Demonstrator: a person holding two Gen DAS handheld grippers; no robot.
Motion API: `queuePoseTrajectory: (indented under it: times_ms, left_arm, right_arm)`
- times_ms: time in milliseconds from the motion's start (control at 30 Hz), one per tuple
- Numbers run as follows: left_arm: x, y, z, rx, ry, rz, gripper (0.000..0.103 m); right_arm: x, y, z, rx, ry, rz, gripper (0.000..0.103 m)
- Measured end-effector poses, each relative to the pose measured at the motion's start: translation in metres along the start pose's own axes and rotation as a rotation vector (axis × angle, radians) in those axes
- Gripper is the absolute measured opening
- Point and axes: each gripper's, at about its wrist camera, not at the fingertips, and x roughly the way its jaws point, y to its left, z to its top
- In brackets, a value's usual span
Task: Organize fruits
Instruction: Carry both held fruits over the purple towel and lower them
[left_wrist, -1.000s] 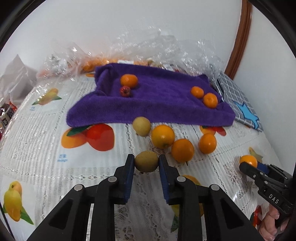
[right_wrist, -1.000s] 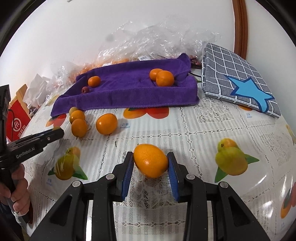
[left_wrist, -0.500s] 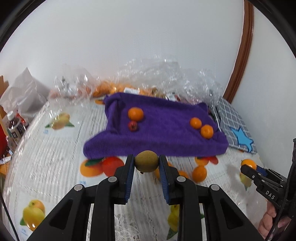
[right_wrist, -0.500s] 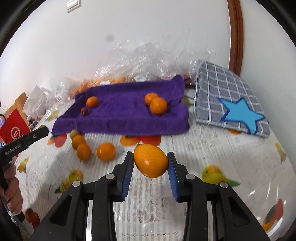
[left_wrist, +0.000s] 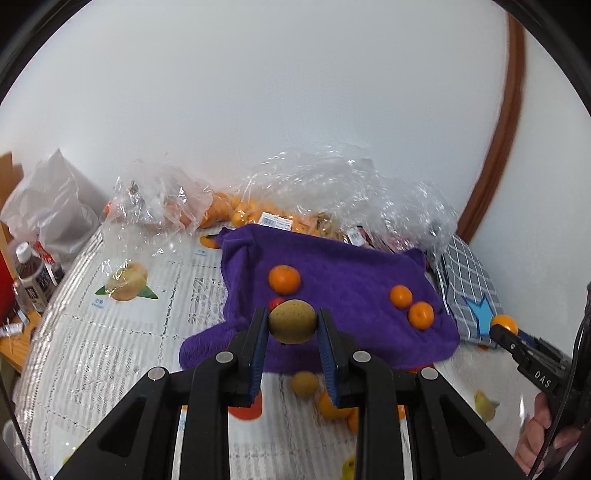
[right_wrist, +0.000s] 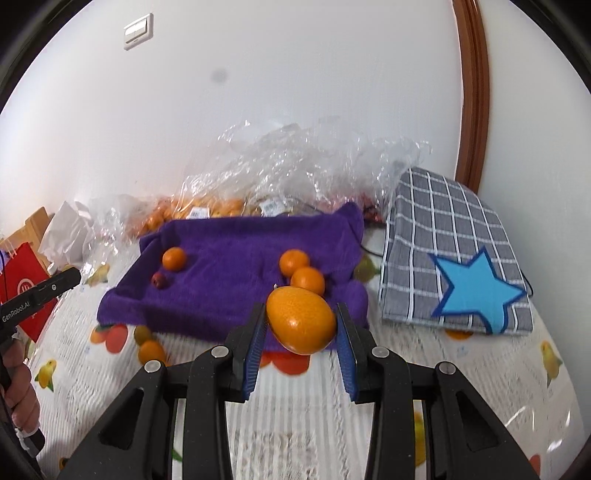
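Fruit in both grippers, so I read this as the carry step: each piece is clear of the counter (right_wrist: 461, 373) and aimed at the purple towel (right_wrist: 240, 254).

My left gripper (left_wrist: 292, 322) is clamped on a brownish-green kiwi (left_wrist: 292, 320), held at the fingertips in front of the towel's near edge. My right gripper (right_wrist: 301, 319) is closed around a large oval orange (right_wrist: 301, 319), pinched across its middle, also just short of the towel.

On the towel I count 3 small oranges and 1 small red fruit (right_wrist: 159, 280): 1 orange (right_wrist: 174, 258) sits beside the red fruit on the left, and a pair (right_wrist: 301, 271) sits touching each other on the right. A few loose fruits remain on the counter in front of the towel, among them another kiwi (left_wrist: 304, 383) and an orange (right_wrist: 151, 350). The checked cushion (right_wrist: 454, 254) lies just right of the towel.

Next, I judge, each load needs bringing over a bare patch of towel and lowering before I let go. The orange is round and the cloth rumpled, so a high drop could roll it into the pair. I would set the kiwi nearer the left group, keeping both grippers apart.
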Motion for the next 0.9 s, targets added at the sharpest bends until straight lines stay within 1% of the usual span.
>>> queuePoseTrajectory:
  times_ms: [67, 167, 367, 500, 600, 633, 700, 800, 900]
  left_arm:
    - [0.009, 0.004, 0.007, -0.032, 0.008, -0.018, 0.025]
    - [0.023, 0.007, 0.015, -0.059, 0.011, -0.026, 0.025]
    - [0.064, 0.006, 0.019, -0.062, 0.05, -0.01, 0.025]
    - [0.087, 0.011, 0.013, -0.065, 0.071, -0.008, 0.025]
    - [0.097, 0.013, 0.004, -0.07, 0.08, -0.041, 0.025]
    - [0.099, 0.014, 0.002, -0.068, 0.084, -0.041, 0.025]
    - [0.104, 0.012, -0.001, -0.053, 0.102, -0.029, 0.025]
    - [0.108, 0.011, -0.003, -0.044, 0.113, -0.019, 0.025]
    - [0.113, 0.011, -0.004, -0.057, 0.143, -0.036, 0.025]
  right_arm:
    - [0.006, -0.001, 0.008, -0.005, -0.005, 0.002, 0.036]
    - [0.02, -0.003, 0.019, -0.01, -0.004, 0.007, 0.036]
    - [0.061, -0.001, 0.029, -0.028, 0.028, 0.028, 0.036]
    - [0.09, -0.002, 0.025, -0.028, 0.077, 0.043, 0.036]
    - [0.105, -0.001, 0.017, -0.032, 0.104, 0.078, 0.036]
    - [0.11, 0.001, 0.013, -0.042, 0.11, 0.084, 0.036]
    - [0.115, 0.005, 0.008, -0.063, 0.124, 0.076, 0.036]
    - [0.121, 0.012, 0.005, -0.085, 0.124, 0.103, 0.036]
    - [0.125, 0.016, 0.002, -0.089, 0.129, 0.121, 0.036]
